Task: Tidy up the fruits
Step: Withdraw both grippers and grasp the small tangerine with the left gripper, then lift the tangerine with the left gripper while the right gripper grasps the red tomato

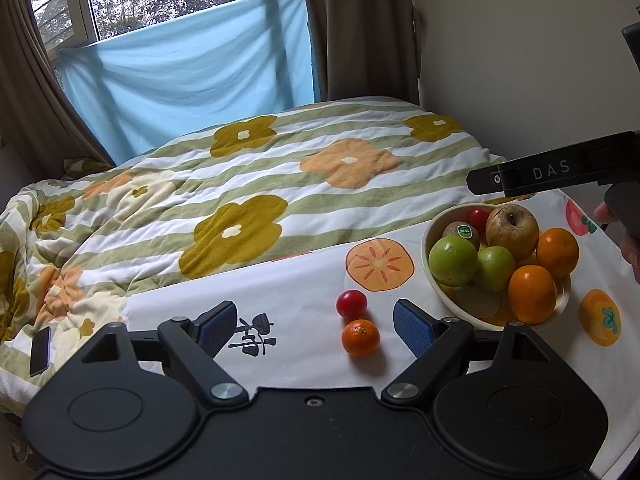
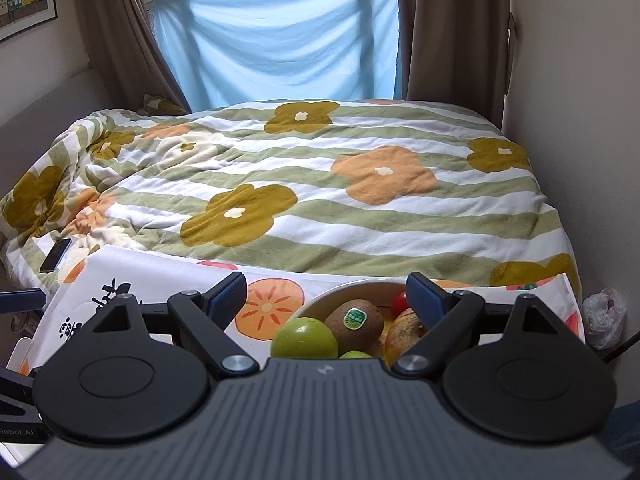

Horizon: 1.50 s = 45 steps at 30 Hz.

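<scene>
My left gripper (image 1: 314,326) stands with its jaws wide and nothing between the ribbed blue pads; I judge I hold it that way because the two loose fruits lie just ahead of it, nearer its right finger: a small dimpled mandarin (image 1: 360,338) and, just beyond it, a glossy red cherry tomato (image 1: 351,303), both sitting on the smooth printed cloth (image 1: 296,280). My right gripper (image 2: 326,294) is likewise spread and empty, hanging over the near side of the cream bowl (image 2: 320,300), which to me reads as a hand with nothing left to carry. Directly under it sit a fuzzy brown kiwi (image 2: 354,322) with a green sticker and a waxy green apple (image 2: 304,338); from the left view the bowl also holds round oranges (image 1: 532,294) and a dull, wrinkled apple (image 1: 512,226). Beyond both lies a soft quilted duvet (image 2: 320,200) with flower patches, and a dark phone (image 1: 40,350) rests on it to my far left.
</scene>
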Available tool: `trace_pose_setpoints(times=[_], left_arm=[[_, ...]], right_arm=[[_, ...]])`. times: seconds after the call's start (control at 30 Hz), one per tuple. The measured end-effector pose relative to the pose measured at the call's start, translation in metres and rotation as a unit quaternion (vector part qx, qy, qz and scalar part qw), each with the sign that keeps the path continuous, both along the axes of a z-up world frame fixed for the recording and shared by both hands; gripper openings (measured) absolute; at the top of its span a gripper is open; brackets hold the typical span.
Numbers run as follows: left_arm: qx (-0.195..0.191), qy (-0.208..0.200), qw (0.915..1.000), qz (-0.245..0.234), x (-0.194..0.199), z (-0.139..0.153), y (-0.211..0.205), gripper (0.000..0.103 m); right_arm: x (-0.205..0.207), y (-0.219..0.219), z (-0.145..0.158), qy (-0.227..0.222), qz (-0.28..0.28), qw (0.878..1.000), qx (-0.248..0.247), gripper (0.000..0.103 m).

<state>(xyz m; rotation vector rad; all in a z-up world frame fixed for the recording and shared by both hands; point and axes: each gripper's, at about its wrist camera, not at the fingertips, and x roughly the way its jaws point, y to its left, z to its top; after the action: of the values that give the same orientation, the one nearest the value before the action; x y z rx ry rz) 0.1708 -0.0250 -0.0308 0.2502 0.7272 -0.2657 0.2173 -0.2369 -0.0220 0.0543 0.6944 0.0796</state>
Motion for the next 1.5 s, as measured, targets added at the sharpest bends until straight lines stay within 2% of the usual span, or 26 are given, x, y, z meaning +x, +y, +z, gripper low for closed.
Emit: trace_pose_setpoints(times=[0.3,0.63,0.73,0.9,1.07,1.1,1.27,1.5], left_arm=[[-0.005,0.017,0.9992,-0.035,0.011,-0.012,0.022,0.089],[0.007,0.044,0.9929,-0.110,0.038,-0.064,0.007,0.088],[0.012,0.051,0.9903,-0.129,0.046,-0.081,-0.001,0.083],[0.011,0.066,0.9858,-0.154,0.059,-0.103,-0.011,0.064],[0.008,0.070,0.9821,-0.175,0.064,-0.111,-0.018,0.055],[0.007,0.073,0.9812,-0.178,0.065,-0.112,-0.018,0.042],[-0.002,0.086,0.9790,-0.185,0.068,-0.113,-0.015,0.041],[0.023,0.080,0.9820,-0.170,0.068,-0.111,0.003,0.040]], right_arm=[[-0.019,0.035,-0.004,0.002,-0.021,1.000,0.006,0.102],[-0.029,0.052,-0.030,0.015,-0.067,0.998,0.008,0.102],[-0.031,0.054,-0.041,0.025,-0.081,0.996,0.011,0.102],[-0.031,0.058,-0.055,0.037,-0.097,0.995,0.009,0.102],[-0.028,0.060,-0.062,0.043,-0.106,0.993,0.011,0.102],[-0.026,0.060,-0.063,0.045,-0.107,0.993,0.012,0.102],[-0.020,0.066,-0.065,0.045,-0.105,0.993,0.013,0.102],[-0.009,0.076,-0.067,0.047,-0.088,0.995,0.020,0.102]])
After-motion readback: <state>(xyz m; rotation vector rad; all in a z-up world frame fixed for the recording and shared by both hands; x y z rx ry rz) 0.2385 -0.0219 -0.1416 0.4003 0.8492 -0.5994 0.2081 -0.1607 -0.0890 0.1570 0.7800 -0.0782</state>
